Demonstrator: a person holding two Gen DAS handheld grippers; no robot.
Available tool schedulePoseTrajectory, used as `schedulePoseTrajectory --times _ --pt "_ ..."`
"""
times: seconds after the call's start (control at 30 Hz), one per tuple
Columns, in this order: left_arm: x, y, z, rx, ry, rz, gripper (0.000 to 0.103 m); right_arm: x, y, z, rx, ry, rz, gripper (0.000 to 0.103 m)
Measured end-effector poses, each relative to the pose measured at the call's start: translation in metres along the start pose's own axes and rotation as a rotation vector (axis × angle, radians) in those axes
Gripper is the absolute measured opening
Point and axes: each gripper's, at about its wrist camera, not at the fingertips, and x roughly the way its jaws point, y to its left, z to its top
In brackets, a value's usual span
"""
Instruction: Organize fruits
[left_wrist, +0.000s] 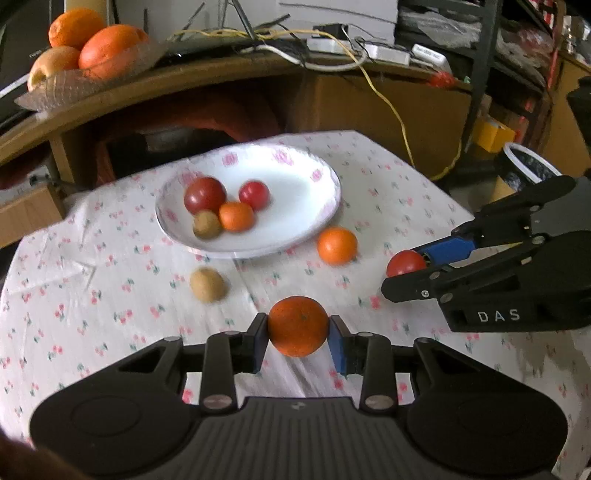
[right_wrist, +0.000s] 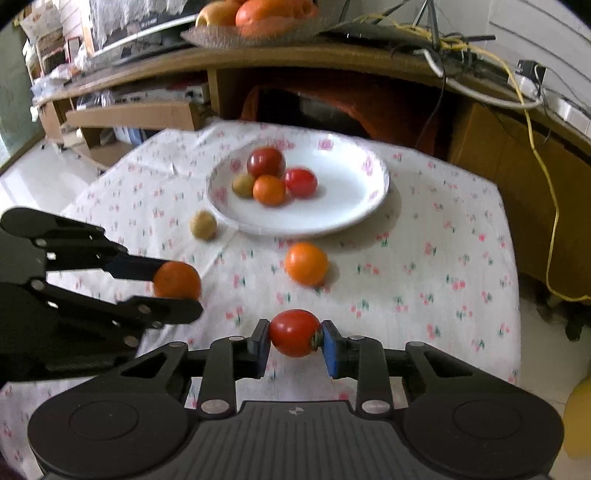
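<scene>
A white plate (left_wrist: 295, 173) (right_wrist: 351, 166) on the flowered cloth holds two red fruits, a small orange and a brown fruit. My left gripper (left_wrist: 298, 326) (right_wrist: 177, 286) is shut on an orange (left_wrist: 297, 325) (right_wrist: 176, 278) above the cloth, near the front. My right gripper (right_wrist: 295, 334) (left_wrist: 410, 267) is shut on a red tomato (right_wrist: 294, 332) (left_wrist: 405, 262) to the right. A loose orange (left_wrist: 337, 245) (right_wrist: 306, 264) and a brown fruit (left_wrist: 207, 284) (right_wrist: 203, 224) lie on the cloth in front of the plate.
A glass bowl (left_wrist: 74, 88) (right_wrist: 258, 37) of large oranges stands on the wooden shelf (left_wrist: 221, 74) behind the table. Cables (left_wrist: 332, 48) and a yellow cord (right_wrist: 546, 184) hang at the back right. The table's edges fall away left and right.
</scene>
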Motion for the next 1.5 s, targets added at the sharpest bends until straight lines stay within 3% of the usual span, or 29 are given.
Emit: schedulePoseTrajectory --times 0.53,1.23,1.37,1.5 --pt "0.033 0.030 0.050 -0.040 -0.035 0.077 0.040 0.031 -0.010 0.056 0.013 -0.056 -0.026 0.029" --pt "0.056 0.045 0.056 -0.068 -0.011 0.117 0.040 0.059 -0.012 0.068 -0.016 -0.055 -0.058 0.033" --pt "0.054 0.046 0.057 -0.064 -0.015 0.130 0.040 0.058 -0.013 0.068 -0.013 -0.068 -0.069 0.041" --pt "0.051 0.048 0.059 -0.073 -0.023 0.127 0.041 0.055 -0.014 0.069 -0.004 -0.076 -0.068 0.041"
